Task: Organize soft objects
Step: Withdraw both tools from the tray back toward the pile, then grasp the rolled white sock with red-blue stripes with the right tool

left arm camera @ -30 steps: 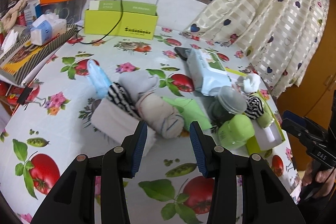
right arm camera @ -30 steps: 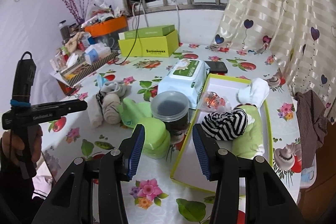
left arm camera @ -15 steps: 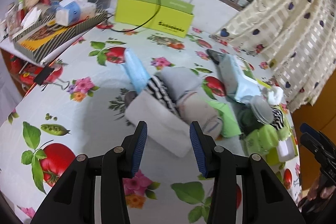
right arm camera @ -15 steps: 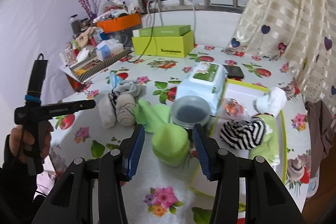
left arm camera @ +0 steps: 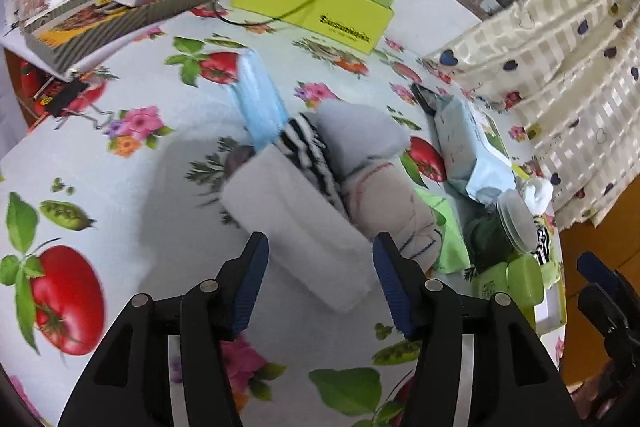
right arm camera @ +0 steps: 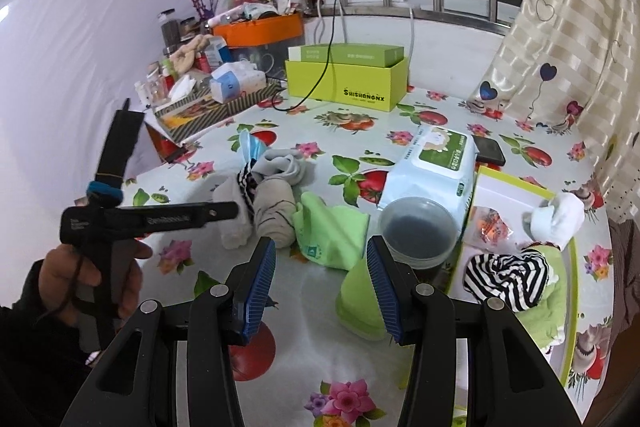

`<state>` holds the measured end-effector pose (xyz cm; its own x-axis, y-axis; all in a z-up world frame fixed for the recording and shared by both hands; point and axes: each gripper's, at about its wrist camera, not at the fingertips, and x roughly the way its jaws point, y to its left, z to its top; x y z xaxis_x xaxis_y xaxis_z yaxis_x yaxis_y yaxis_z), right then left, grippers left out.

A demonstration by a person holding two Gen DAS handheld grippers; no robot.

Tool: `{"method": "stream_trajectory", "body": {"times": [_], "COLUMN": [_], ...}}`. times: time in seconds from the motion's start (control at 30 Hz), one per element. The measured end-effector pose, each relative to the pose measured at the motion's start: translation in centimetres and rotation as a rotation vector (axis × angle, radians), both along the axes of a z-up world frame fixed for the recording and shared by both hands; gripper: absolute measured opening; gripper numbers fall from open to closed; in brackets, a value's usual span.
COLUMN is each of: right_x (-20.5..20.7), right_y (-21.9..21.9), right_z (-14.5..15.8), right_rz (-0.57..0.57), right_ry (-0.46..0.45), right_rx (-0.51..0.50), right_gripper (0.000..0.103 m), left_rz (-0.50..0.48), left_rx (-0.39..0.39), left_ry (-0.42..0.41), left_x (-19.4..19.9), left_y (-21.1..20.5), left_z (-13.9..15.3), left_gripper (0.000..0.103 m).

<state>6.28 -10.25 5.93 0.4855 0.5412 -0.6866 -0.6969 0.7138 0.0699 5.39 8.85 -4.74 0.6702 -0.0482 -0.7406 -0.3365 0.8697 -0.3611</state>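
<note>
A heap of soft things lies mid-table: a folded white towel (left arm camera: 296,223), a striped sock (left arm camera: 308,147), a grey sock (left arm camera: 360,131), a rolled beige sock (left arm camera: 392,203) and a blue mask (left arm camera: 260,103). My left gripper (left arm camera: 320,267) hangs low over the towel's near end; its jaws are opening, the towel lies between the fingertips and the pads do not press it. My right gripper (right arm camera: 322,267) stands open and empty before a green cloth (right arm camera: 332,235), with a green roll (right arm camera: 358,301) behind its right finger. A yellow-rimmed box (right arm camera: 516,183) holds a striped sock (right arm camera: 504,275) and a white sock (right arm camera: 560,219).
A wipes pack (right arm camera: 436,163), a round plastic tub (right arm camera: 416,231) and a phone (right arm camera: 488,149) sit between heap and box. A lime carton (right arm camera: 344,83) and a cluttered tray (right arm camera: 208,103) stand at the back. A curtain (right arm camera: 560,47) hangs on the right. A hand (right arm camera: 80,267) holds the left gripper.
The left gripper has sunk and closed in on the white towel, rolling a little, and its jaws have widened. The right gripper has slid left from the box toward the green cloth.
</note>
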Motion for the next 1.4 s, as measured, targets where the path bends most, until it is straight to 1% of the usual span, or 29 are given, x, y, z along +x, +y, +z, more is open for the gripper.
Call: {"method": "stream_trajectory", "body": {"times": [0.07,0.13,0.17,0.2,0.27,0.37,0.5,0.57,0.63,0.73,0.83,0.97,1.07,1.17,1.4], "right_x": [0.1,0.0,0.0,0.0,0.1,0.1,0.4,0.5,0.6,1.2,2.1,3.1,3.8,4.3,5.0], "right_y": [0.3,0.7,0.8,0.9,1.3,1.9,3.4,4.5,5.5,7.2,8.6,9.9,10.3,10.3,11.9], "right_z": [-0.2,-0.2,-0.2,-0.3,-0.2,-0.2,-0.7,-1.2,-1.7,-2.7,-4.0,-5.8,-7.2,-7.5,-7.8], "right_rz": [0.008,0.015,0.019,0.025,0.031,0.05,0.079,0.102,0.125,0.153,0.162,0.159,0.129,0.106,0.116], "right_ry": [0.003,0.003,0.003,0.002,0.002,0.0,0.015,0.033,0.045,0.072,0.11,0.173,0.203,0.205,0.183], "right_rx": [-0.003,-0.007,-0.008,-0.008,-0.011,-0.011,-0.013,-0.019,-0.028,-0.05,-0.073,-0.118,-0.168,-0.174,-0.172], "right_gripper": [0.047,0.047,0.047,0.047,0.047,0.047,0.047,0.047,0.047,0.047,0.047,0.047,0.047,0.047,0.047], "left_rz": [-0.005,-0.007,-0.009,-0.005,0.003,0.027,0.076,0.091,0.097,0.07,0.039,0.044,0.032,0.016,-0.003], "left_rx": [0.038,0.055,0.069,0.096,0.126,0.159,0.16,0.162,0.146,0.14,0.128,0.105,0.111,0.106,0.117], "left_ry": [0.027,0.05,0.047,0.057,0.072,0.085,0.083,0.071,0.04,0.015,0.02,0.033,0.032,0.036,0.033], "left_x": [0.7,0.9,0.8,0.7,0.1,-1.4,-3.4,-4.1,-4.6,-4.0,-2.8,-1.6,-1.0,-0.4,-0.1], "left_y": [-0.5,-0.6,-0.6,-0.5,-0.1,1.1,3.1,3.7,4.3,4.0,3.7,4.1,4.0,3.9,4.1], "left_z": [-0.5,-1.0,-1.0,-1.0,-0.8,-0.4,-0.2,0.1,0.4,0.6,0.1,-0.7,-0.9,-1.2,-1.2], "left_gripper": [0.056,0.056,0.056,0.056,0.056,0.056,0.056,0.056,0.056,0.056,0.056,0.056,0.056,0.056,0.056]}}
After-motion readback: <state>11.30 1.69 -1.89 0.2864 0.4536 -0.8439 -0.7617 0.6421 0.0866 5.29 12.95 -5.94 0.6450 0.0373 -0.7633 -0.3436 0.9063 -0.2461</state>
